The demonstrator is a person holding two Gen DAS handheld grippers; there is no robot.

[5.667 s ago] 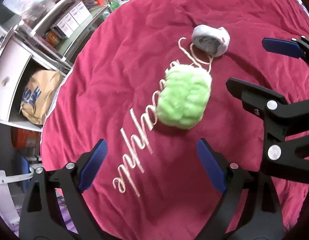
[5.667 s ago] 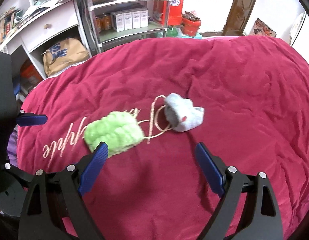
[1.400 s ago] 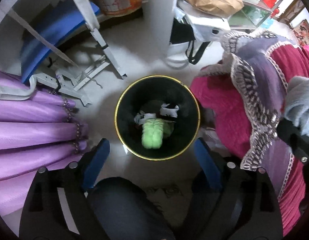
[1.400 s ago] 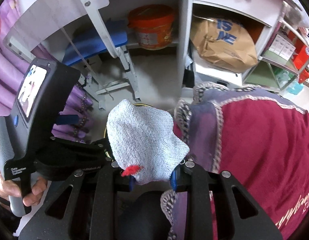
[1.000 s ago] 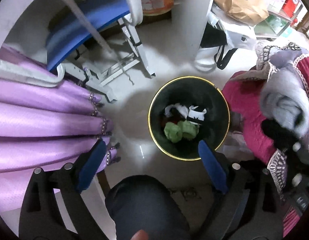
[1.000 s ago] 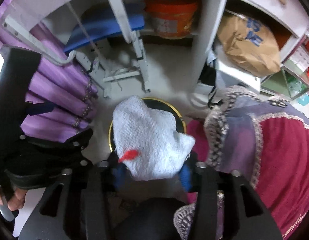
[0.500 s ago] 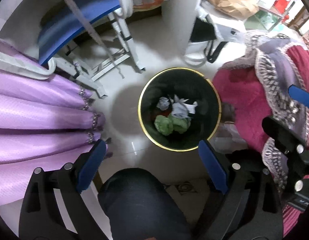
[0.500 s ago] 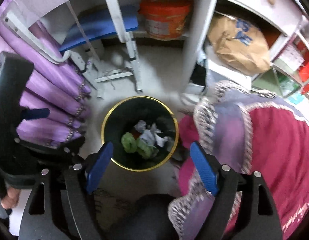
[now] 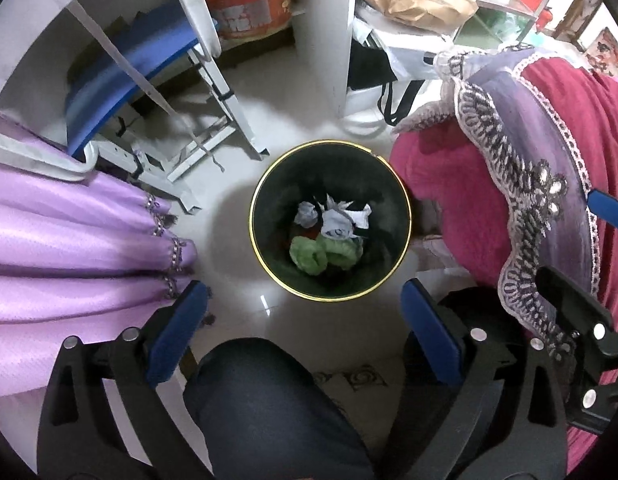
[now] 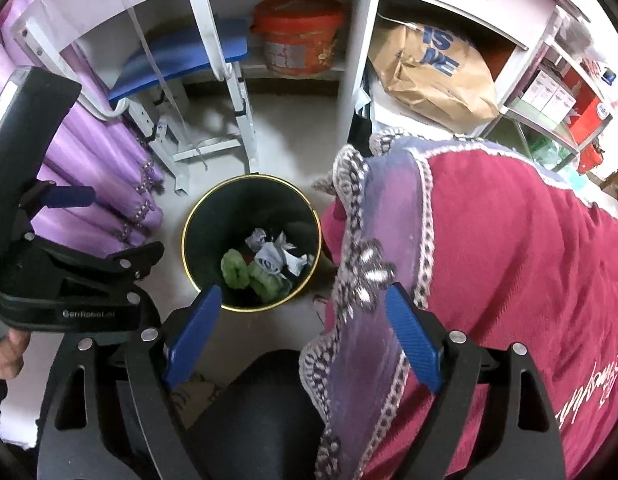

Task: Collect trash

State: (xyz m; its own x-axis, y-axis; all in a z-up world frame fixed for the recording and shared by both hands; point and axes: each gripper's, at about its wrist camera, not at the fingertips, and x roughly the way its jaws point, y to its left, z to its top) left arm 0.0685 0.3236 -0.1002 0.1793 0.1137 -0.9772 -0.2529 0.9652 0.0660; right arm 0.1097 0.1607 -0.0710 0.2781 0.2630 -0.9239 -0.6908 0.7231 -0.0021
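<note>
Both grippers hang above a black bin [image 9: 265, 256] with a gold rim, which stands on the pale floor between the purple curtain [image 9: 69, 240] and the red bedspread [image 9: 569, 140].

The left gripper [image 9: 305, 336] has its 2 blue-padded jaws spread wide, with nothing between them but the floor and the person's dark-trousered knee [image 9: 269, 408] below.

The right gripper [image 10: 301, 332] has just been opening its jaws; they now stand wide apart and empty (the grey cloth is out of them). Its right pad sits in front of the bedspread's patterned purple border [image 10: 373, 264].

The trash lies at the bottom of the bin: the green fluffy bundle [image 9: 321, 254] toward the near side, the grey cloth [image 9: 337, 224] just beyond it and touching it, with crumpled white paper [image 9: 307, 214] beside them.

A hand [image 10: 5, 352] grips the left tool's handle at the edge of the right view.
</note>
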